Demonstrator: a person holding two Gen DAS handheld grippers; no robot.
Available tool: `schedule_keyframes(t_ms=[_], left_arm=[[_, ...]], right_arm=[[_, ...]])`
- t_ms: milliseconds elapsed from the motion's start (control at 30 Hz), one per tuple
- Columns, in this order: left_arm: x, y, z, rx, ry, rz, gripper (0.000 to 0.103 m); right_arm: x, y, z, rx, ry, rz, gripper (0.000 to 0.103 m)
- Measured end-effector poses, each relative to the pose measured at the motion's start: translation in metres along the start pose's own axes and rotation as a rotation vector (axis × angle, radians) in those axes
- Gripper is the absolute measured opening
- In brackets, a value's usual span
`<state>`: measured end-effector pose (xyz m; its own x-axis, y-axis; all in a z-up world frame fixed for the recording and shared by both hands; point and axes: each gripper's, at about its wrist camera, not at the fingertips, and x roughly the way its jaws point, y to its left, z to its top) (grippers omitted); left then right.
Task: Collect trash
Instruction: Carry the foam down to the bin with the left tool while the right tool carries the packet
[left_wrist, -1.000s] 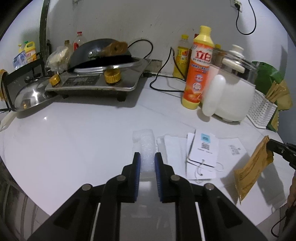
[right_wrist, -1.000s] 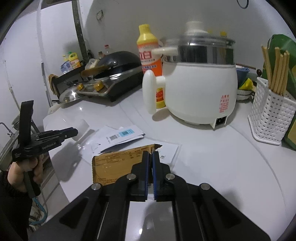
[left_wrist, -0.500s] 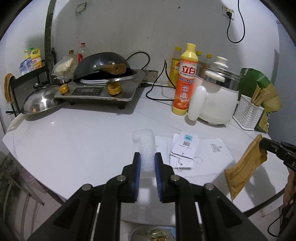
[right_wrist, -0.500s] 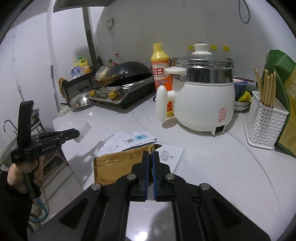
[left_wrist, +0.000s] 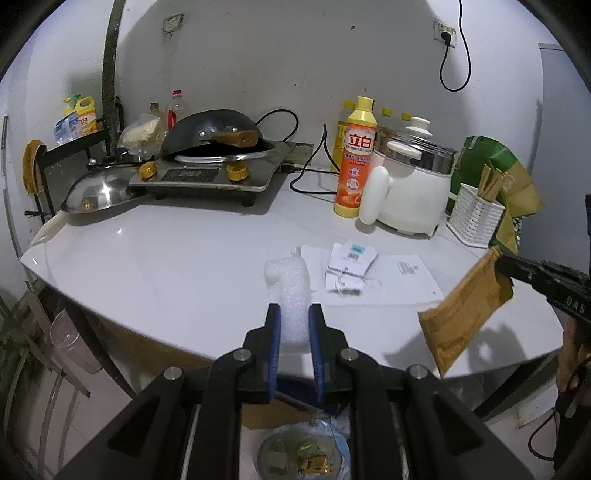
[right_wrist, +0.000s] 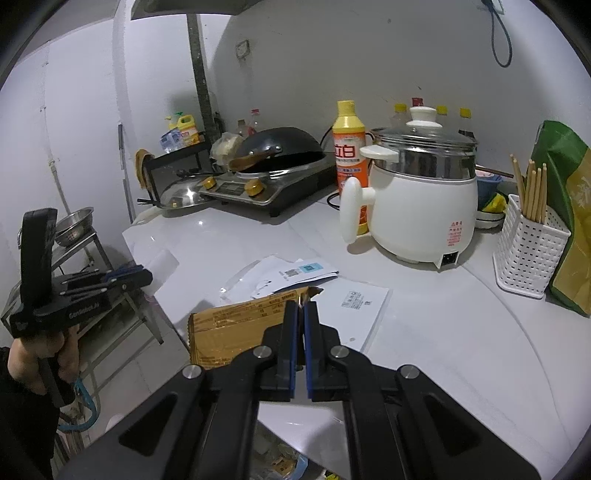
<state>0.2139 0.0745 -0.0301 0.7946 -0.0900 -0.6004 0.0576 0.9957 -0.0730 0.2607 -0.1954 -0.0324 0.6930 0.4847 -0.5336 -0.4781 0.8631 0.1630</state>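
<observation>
A: What is taking up most of the view?
B: A white bench (left_wrist: 155, 266) is filling both views. It is carrying a steel cooktop (left_wrist: 207, 177) with a dark wok (left_wrist: 214, 131) at the back. Right of that are an orange detergent bottle (left_wrist: 356, 162) and a white electric pot (right_wrist: 421, 206), the bottle just beside the pot.

A: And the smaller things?
B: A white perforated holder (right_wrist: 528, 254) with chopsticks is standing right of the pot. Loose white papers and tags (left_wrist: 351, 258) are lying flat near the front edge of the bench.

A: What is the left gripper (left_wrist: 293, 325) doing?
B: Its jaws are standing narrowly apart, pinching a piece of white foam (left_wrist: 290, 288). The foam is sticking forward from the blue pads, and it is being held in the air above the bench's front edge. It looks bubbly and slightly bent at the top.

A: And the right gripper (right_wrist: 302, 314)?
B: Its jaws are pressed almost together, nipping the torn corner of a brown wrapper (right_wrist: 236, 328). In the left wrist view the wrapper (left_wrist: 465, 310) is hanging slantwise off the bench, casting a shadow on it. It is flat, crinkled and printed with dark text.
</observation>
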Motion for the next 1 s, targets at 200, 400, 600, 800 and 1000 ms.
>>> schedule_keyframes(t_ms=[200, 400, 600, 800, 1000], left_arm=[[-0.017, 0.004, -0.021, -0.026, 0.003, 0.005, 0.014], [-0.035, 0.011, -0.041, -0.053, -0.007, 0.001, 0.014], [-0.046, 0.01, -0.059, -0.05, 0.002, 0.0, 0.014], [-0.051, 0.013, -0.086, -0.075, 0.021, 0.001, 0.014], [-0.044, 0.021, -0.122, -0.117, 0.065, -0.01, 0.014]], right_arm=[[-0.008, 0.017, -0.008, -0.019, 0.013, 0.027, 0.003], [-0.016, 0.034, -0.016, -0.045, 0.022, 0.039, 0.003], [-0.02, 0.049, -0.031, -0.063, 0.042, 0.061, 0.003], [-0.014, 0.065, -0.053, -0.096, 0.082, 0.092, 0.003], [0.001, 0.082, -0.084, -0.141, 0.146, 0.104, 0.003]])
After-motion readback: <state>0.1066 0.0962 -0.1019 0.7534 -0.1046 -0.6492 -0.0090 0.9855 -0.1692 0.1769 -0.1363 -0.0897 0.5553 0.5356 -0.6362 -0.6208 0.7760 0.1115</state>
